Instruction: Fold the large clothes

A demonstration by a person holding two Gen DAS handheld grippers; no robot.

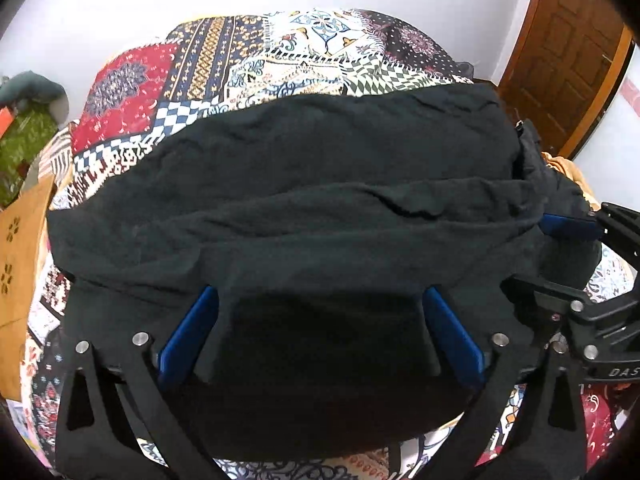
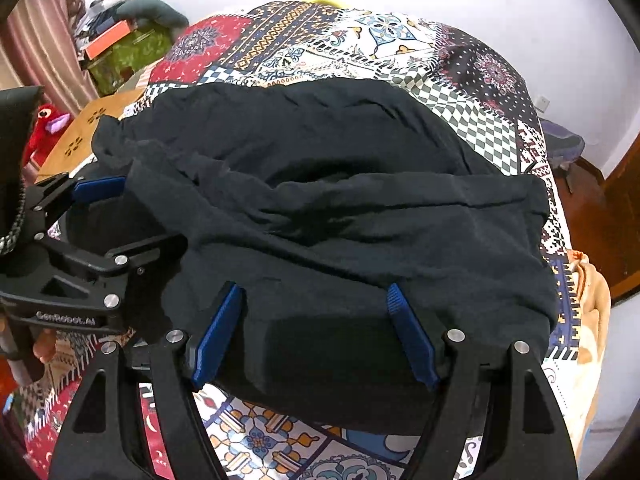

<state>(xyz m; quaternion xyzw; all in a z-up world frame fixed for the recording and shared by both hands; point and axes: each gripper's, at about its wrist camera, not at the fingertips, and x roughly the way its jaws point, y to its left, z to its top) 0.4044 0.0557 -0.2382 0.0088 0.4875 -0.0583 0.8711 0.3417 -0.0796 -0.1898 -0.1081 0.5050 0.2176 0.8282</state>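
Lying across the bed, we find a large black soft-knit garment (image 1: pixel 320 184), folded over on itself in wrinkled horizontal layers, on a patchwork-printed bedspread (image 1: pixel 256 56) of red, navy, white and checkered panels. The garment spans most of the bed's width and its near edge drapes toward us in both wrist views.

We note the left gripper (image 1: pixel 320 300), black-framed with blue finger pads, standing spread at its widest; black cloth lies between the pads, but they do not press on it. In the right wrist view this same gripper sits at the garment's left end, one blue pad (image 2: pixel 100 188) showing beside the fabric.

We record the right gripper (image 2: pixel 316 292) as partly spread. Its blue ribbed pads flank a span of the black cloth near the front edge; we see no pinch, the fabric lying flat between them. In the left wrist view it appears at the garment's right end.

Beyond the bed we log a white wall (image 1: pixel 120 0), a brown panelled wooden door (image 1: pixel 560 60) at right, a red plush toy (image 2: pixel 46 128), and a tan wooden board with cut-out flower shapes (image 2: pixel 88 128) at left.
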